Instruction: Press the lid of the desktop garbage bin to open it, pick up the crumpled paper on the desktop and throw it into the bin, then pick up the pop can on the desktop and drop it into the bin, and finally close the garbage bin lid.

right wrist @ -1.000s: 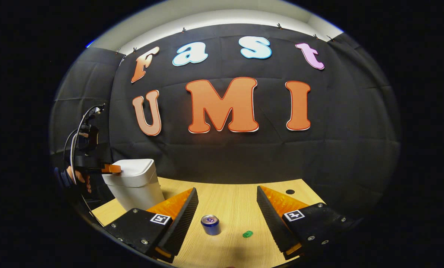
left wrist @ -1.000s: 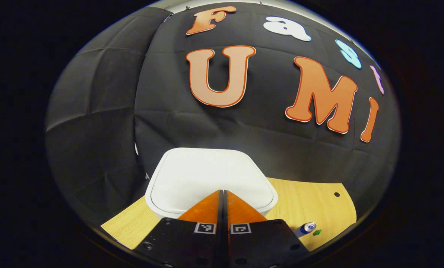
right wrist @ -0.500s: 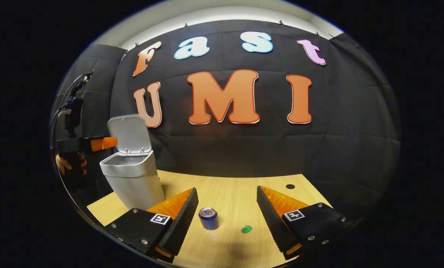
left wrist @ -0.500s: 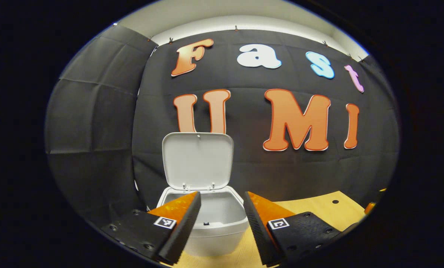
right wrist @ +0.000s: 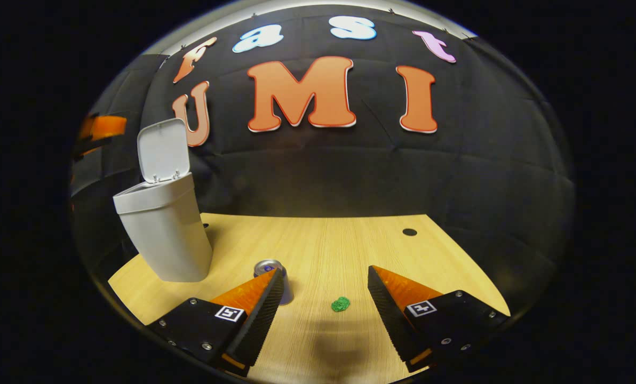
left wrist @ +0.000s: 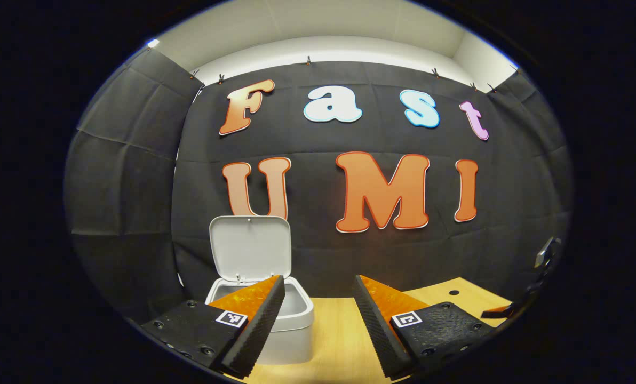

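1. The lid (right wrist: 163, 151) of the desktop garbage bin (right wrist: 163, 234) is seen standing upright and open at the left of the wooden desktop (right wrist: 350, 240); the pressing step is judged complete, and the crumpled paper (right wrist: 341, 304) is next in hand.
2. The right gripper (right wrist: 326, 290) is held wide open and empty above the paper, which lies on the desktop between its fingers, apart from both; the pop can (right wrist: 269, 266) stands beside the left finger.
3. A further descent and a closing on the paper are called for.
4. The left gripper (left wrist: 318, 301) is shown open and empty, near the bin.
5. Against a second ago, when it was shut and laid on the closed lid, the left gripper has been drawn back and opened; the right has been lowered toward the paper.
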{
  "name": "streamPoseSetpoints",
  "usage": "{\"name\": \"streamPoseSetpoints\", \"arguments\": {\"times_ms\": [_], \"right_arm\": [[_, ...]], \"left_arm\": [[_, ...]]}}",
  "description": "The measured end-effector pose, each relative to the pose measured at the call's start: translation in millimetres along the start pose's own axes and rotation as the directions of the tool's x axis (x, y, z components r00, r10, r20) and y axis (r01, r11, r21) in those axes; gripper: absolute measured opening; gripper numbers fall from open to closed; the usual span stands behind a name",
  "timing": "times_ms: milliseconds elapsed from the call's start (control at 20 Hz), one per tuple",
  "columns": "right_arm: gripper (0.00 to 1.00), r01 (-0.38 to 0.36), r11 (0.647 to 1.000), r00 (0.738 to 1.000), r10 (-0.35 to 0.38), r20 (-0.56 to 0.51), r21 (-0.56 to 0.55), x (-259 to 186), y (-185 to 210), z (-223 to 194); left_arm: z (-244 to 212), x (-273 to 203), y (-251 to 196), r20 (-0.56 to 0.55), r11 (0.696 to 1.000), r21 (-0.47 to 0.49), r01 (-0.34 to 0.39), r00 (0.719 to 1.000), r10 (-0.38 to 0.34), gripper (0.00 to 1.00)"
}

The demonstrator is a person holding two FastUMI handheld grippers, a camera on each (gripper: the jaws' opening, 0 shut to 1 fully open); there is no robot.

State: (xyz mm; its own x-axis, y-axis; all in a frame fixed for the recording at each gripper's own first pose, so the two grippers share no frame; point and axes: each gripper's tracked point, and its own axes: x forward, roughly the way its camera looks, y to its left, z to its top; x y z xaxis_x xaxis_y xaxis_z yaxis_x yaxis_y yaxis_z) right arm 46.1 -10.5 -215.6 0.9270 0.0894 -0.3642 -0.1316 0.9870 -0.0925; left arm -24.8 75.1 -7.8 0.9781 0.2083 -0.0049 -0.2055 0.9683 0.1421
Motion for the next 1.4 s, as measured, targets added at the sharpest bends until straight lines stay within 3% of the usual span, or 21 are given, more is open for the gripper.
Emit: {"name": "streamPoseSetpoints", "arguments": {"times_ms": [250,500,800,900,950,1000,1150,1200,1250,1350,1400], "right_arm": [[0.95,0.021,1.000,0.998,-0.021,-0.056,-0.010,48,-6,-25],[0.95,0.019,0.998,0.993,-0.025,-0.119,-0.051,78,-5,-53],[0.92,0.042,0.998,0.979,-0.052,-0.197,-0.056,103,-14,-83],[0.84,0.054,0.996,0.969,-0.068,-0.238,-0.066,111,-18,-95],[0.66,0.055,0.995,0.964,-0.074,-0.257,-0.077,112,-19,-103],[0.70,0.055,0.994,0.957,-0.079,-0.279,-0.093,114,-20,-111],[0.50,0.050,0.991,0.939,-0.090,-0.332,-0.126,112,-19,-131],[0.47,0.050,0.991,0.935,-0.090,-0.344,-0.125,110,-17,-135],[0.47,0.046,0.992,0.933,-0.085,-0.351,-0.119,110,-16,-138],[0.29,0.043,0.991,0.932,-0.084,-0.353,-0.123,110,-14,-137],[0.26,0.041,0.992,0.932,-0.082,-0.354,-0.122,109,-14,-136]], "left_arm": [[12,-14,-28,-0.002,0.998,0.026,0.056,0.998,-0.056,0.84],[29,-31,-21,0.021,0.996,0.086,0.022,0.999,-0.024,0.90],[39,-50,-7,0.024,0.991,0.127,-0.037,0.999,0.034,0.88],[38,-56,-2,0.016,0.989,0.138,-0.059,0.998,0.057,0.88],[39,-60,1,0.012,0.988,0.139,-0.068,0.998,0.067,0.88],[36,-62,4,0.007,0.987,0.139,-0.077,0.997,0.077,0.92],[36,-68,11,-0.001,0.984,0.140,-0.105,0.994,0.107,0.89],[36,-71,12,-0.002,0.984,0.141,-0.111,0.994,0.112,0.92],[35,-73,13,-0.005,0.983,0.140,-0.115,0.993,0.117,0.89],[33,-74,12,-0.014,0.984,0.135,-0.115,0.993,0.118,0.89],[30,-74,12,-0.018,0.985,0.132,-0.113,0.993,0.117,0.89]]}}
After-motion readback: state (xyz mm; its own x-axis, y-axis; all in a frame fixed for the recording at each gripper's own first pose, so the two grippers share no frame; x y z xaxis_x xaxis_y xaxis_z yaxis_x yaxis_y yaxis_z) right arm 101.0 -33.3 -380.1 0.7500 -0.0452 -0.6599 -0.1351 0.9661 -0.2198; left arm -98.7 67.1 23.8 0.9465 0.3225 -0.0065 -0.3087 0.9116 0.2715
